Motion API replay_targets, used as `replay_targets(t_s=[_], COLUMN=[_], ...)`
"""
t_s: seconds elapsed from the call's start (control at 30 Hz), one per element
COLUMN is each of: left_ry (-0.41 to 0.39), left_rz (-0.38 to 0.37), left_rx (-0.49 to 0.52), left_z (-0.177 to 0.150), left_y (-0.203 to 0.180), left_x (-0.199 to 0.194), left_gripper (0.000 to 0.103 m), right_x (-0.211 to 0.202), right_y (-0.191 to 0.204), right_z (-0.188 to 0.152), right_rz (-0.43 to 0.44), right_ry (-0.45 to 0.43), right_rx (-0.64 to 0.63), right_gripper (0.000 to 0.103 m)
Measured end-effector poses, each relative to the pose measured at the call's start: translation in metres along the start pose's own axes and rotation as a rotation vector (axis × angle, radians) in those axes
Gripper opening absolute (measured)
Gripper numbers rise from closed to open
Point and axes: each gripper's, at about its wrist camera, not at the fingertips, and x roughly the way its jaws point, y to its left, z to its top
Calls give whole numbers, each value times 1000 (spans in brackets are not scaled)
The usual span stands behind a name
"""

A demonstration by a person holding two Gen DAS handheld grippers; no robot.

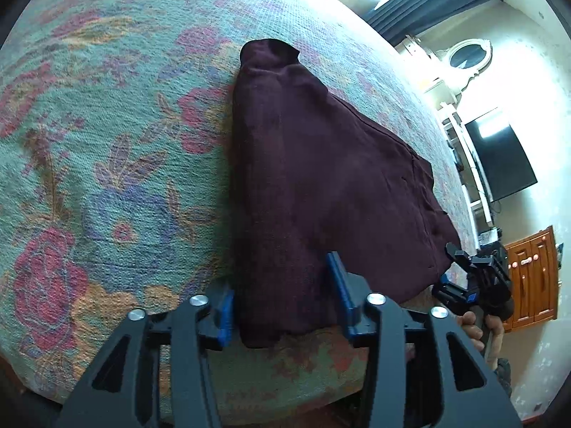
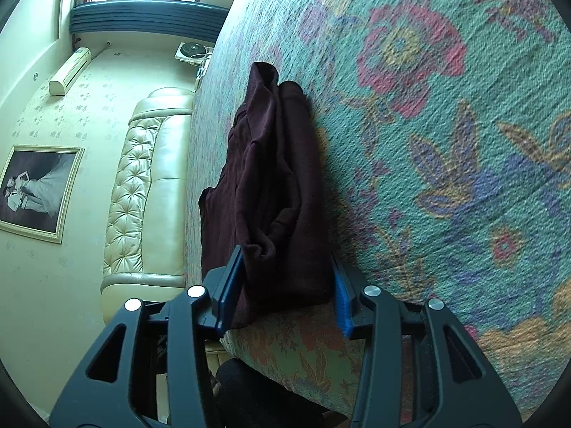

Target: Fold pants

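Left wrist view gives you the floral bedspread (image 1: pixel 107 149) covering the bed, and on it the dark maroon pants (image 1: pixel 321 178) lying near its front edge, already folded into a thick, narrowing stack, so your task looks well advanced; your left tool (image 1: pixel 282 306) stands spread, its blue pads either side of the near corner without pinching it, probably ready to grip for another fold. Right wrist view shows your right tool (image 2: pixel 285 292) likewise released, straddling the bundle's other near end, with the padded headboard (image 2: pixel 150 185) beyond; small folds there look loose.
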Motion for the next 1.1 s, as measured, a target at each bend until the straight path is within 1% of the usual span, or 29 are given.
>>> replay_targets(t_s=[0.03,0.07,0.13,0.23,0.4,0.5,0.57,0.6,0.63,0.67,0.7,0.73,0.8,0.87,0.9,0.93,0.97,1.0,1.03,1.1], left_ry=[-1,-1,-2,3,2,5,4,4,7,8,6,7,13,15,15,20,23,18,11,5], left_rz=[-37,-67,-84,-97,-127,-121,-93,-60,-26,-39,-56,-66,-75,-83,-102,-128,-149,-159,-161,-159], left_rx=[-21,-33,-39,-38,-51,-24,6,17,26,23,16,15,16,16,16,20,25,31,39,54], left_z=[-1,-1,0,3,7,11,12,12,12,13,13,13,14,15,16,17,18,20,22,29], left_y=[4,6,6,5,10,7,2,2,3,5,8,9,11,12,14,14,14,14,13,13], left_x=[1,2,3,5,6,5,7,8,10,10,9,8,7,7,7,7,8,7,6,7], left_gripper=[72,76,82,85,85,84,79,62,50,47,37,32,32,39,46,57,61,68,73,75], right_x=[-1,-2,-5,-7,-4,0,5,8,10,9,9,8,8,8,8,7,7,6,6,8], right_y=[-2,-2,-4,-4,-4,0,3,1,0,0,1,1,3,5,3,2,2,1,1,4], right_z=[1,2,6,11,18,23,24,25,24,25,24,24,25,26,29,31,34,38,42,50], right_rz=[12,21,37,57,74,68,49,33,33,40,45,49,45,59,77,88,93,94,94,94], right_ry=[5,7,9,18,38,63,76,88,91,93,99,104,102,108,116,119,116,113,113,119], right_rx=[4,6,8,4,-8,-54,-75,-78,-74,-79,-90,-98,-121,-133,-121,-110,-105,-106,-107,-112], right_gripper=[52,54,61,67,69,69,59,45,40,39,36,35,36,41,43,45,45,47,49,51])
